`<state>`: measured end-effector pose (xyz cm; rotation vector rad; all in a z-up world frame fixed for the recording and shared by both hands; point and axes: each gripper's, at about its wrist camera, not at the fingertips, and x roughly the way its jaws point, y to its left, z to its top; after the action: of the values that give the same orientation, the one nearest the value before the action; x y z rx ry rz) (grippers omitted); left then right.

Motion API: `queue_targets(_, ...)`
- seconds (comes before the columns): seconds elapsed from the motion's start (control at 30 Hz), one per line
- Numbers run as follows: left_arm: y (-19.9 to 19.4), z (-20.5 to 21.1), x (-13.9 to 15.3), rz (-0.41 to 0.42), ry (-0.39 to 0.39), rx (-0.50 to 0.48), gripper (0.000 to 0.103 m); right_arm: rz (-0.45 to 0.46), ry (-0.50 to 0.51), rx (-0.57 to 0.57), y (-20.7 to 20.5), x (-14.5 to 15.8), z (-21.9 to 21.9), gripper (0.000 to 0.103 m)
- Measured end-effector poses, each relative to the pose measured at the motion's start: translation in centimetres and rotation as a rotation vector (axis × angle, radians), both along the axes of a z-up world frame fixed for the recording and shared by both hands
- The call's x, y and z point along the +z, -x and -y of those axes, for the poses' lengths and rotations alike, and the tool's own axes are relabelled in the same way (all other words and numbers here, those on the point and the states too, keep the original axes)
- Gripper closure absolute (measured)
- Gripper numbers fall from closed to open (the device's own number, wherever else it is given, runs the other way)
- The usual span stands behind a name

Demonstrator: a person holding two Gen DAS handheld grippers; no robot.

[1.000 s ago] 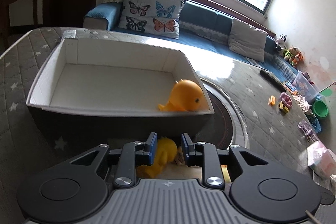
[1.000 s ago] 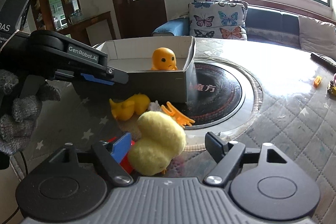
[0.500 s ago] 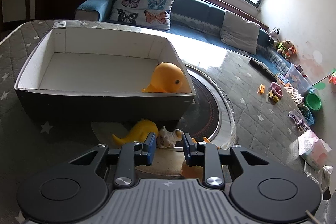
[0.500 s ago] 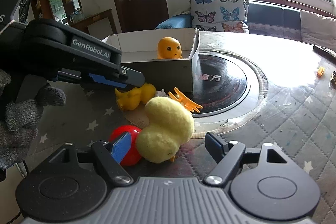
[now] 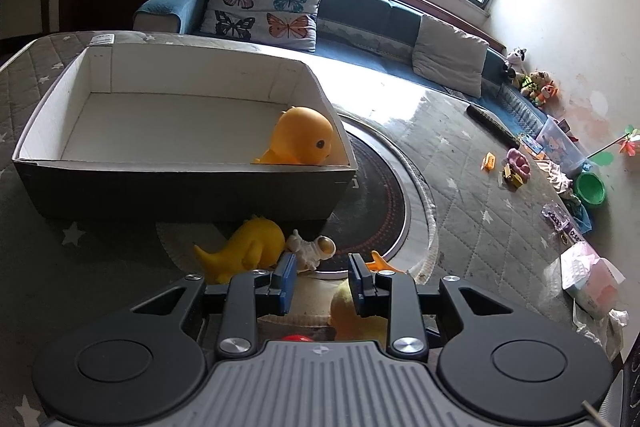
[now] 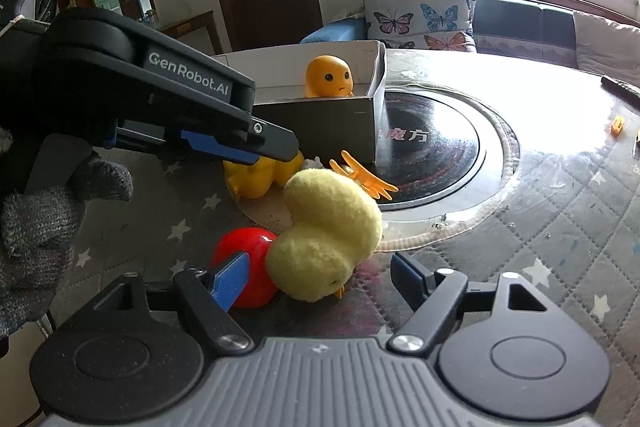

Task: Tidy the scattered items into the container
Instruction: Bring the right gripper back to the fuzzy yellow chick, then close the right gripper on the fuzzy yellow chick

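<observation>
- Far left: an open cardboard box on the quilted table, with only one orange toy inside, tucked into the near right corner.
- Just outside the box's front wall, flat on the table: a yellow whale toy, touching a small astronaut figure on its right. Framed between the left fingers a second ago; now free and ahead of them, so never lifted.
- Next, the left gripper: narrowly parted, holding nothing, gap much as a second ago. Drawn back and upward from the box wall since then. Reads as a re-aimed approach rather than a finished grasp.
- Right of that, an orange claw clip at the edge of the round dark plate.
- Nearest and rightmost: a plush chick between the fingers of the right gripper, spread wide and not yet closing; no clear contact on either side.
- Beside the chick's left, a red ball, partly behind the left finger. More exposed than a second ago, hence a slight retreat of the right tongs too.
- Meaning for the task: early going, one toy in, five pieces out, and probably the chick next.
</observation>
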<state>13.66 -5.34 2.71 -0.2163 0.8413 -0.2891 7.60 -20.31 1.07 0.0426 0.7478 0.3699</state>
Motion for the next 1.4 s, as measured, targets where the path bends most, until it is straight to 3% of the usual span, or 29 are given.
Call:
queue_targets(0.47, -0.4, 1.2, -0.5, -0.026, 0.015, -0.027, 0.072, -0.018, -0.004, -0.003, 0.1, -0.3, 0.0, 0.028)
queue_targets(1.03, -1.6, 2.4, -1.1, -0.055, 0.01, -0.065, 0.067, -0.048, -0.013, 0.014, -0.2, -1.0, 0.0, 0.052)
queue_targets(1.4, -2.6, 2.2, -1.5, -0.082, 0.046, -0.056, 0.067, -0.047, -0.01, -0.003, -0.3, -0.9, 0.5, 0.052)
